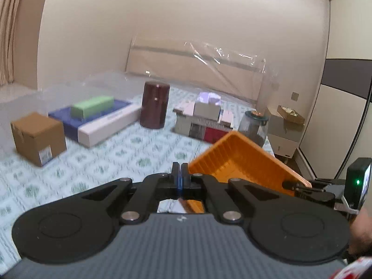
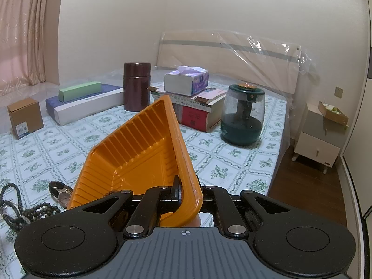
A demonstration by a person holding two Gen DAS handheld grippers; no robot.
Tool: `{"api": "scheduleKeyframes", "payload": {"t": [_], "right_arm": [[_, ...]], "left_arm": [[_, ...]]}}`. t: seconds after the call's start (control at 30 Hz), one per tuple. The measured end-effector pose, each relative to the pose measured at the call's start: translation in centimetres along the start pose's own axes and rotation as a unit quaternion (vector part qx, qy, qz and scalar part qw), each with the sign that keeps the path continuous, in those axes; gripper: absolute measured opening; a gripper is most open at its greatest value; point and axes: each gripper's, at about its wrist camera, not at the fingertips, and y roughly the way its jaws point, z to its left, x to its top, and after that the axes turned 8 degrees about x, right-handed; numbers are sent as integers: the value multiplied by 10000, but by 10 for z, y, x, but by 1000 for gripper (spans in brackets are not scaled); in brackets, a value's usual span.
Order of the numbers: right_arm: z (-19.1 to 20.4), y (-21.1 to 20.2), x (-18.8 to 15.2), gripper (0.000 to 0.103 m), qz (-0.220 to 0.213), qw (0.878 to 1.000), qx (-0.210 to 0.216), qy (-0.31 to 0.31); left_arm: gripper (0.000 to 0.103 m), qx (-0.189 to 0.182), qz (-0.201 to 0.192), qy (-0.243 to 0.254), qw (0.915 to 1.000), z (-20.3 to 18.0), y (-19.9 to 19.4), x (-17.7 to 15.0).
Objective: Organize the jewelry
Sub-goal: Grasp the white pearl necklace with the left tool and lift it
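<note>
My right gripper [image 2: 180, 191] is shut on the rim of an orange plastic tray [image 2: 139, 153] and holds it tilted above the bed. The tray also shows in the left wrist view [image 1: 239, 160], with the right gripper [image 1: 300, 186] at its edge. A dark bead necklace [image 2: 16, 207] and a wristwatch [image 2: 61, 194] lie on the bedsheet to the left of the tray. My left gripper [image 1: 180, 174] is shut with nothing between its fingers, just left of the tray.
On the patterned sheet [image 2: 209, 158] stand a cardboard box [image 2: 24, 117], long boxes [image 2: 86, 103], a brown canister [image 2: 136, 86], a tissue box on books [image 2: 186, 82] and a green humidifier [image 2: 241, 116]. A nightstand [image 2: 320, 137] stands right of the bed.
</note>
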Motion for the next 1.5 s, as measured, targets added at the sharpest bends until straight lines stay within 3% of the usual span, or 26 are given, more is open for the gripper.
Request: {"api": "scheduleKeyframes", "payload": {"t": [0.13,0.27,0.33,0.47,0.67,0.87,1.13,1.17,1.2,1.23,1.37,1.5], "right_arm": [[0,0,0,8,1,10000,1,2],[1,0,1,8,5,10000,-2,1],[1,0,1,8,6,10000,-2,3],[3,0,3,8,7,10000,-9,5],[2,2,4,8,11,10000,-20,-2],[0,2,2,7,12,10000,-26,5],[-2,3,0,7,15,10000,-50,7],[-2,3,-1,7,14,10000,-53,9],[-2,3,-2,7,13,10000,-56,3],[-2,3,-1,7,14,10000,-53,6],[-2,3,-2,7,14,10000,-52,13],[-2,3,-2,7,3,10000,-34,4]], "left_arm": [[0,4,160,265,9995,-4,7,-4],[6,197,618,369,9972,-3,22,-36],[6,338,849,277,9954,0,27,-56],[20,692,1300,138,9890,12,32,-95],[21,1185,1808,-261,9760,30,39,-141],[21,1172,1886,-700,9725,40,54,-155],[20,1360,1868,-236,9726,29,71,-156],[17,1400,1875,-120,9722,26,72,-157],[6,1429,1875,-22,9718,24,73,-157],[2,1416,1894,29,9716,23,73,-157],[2,1295,1864,-161,9738,28,65,-152],[2,1155,1580,-365,9800,33,49,-132]]}}
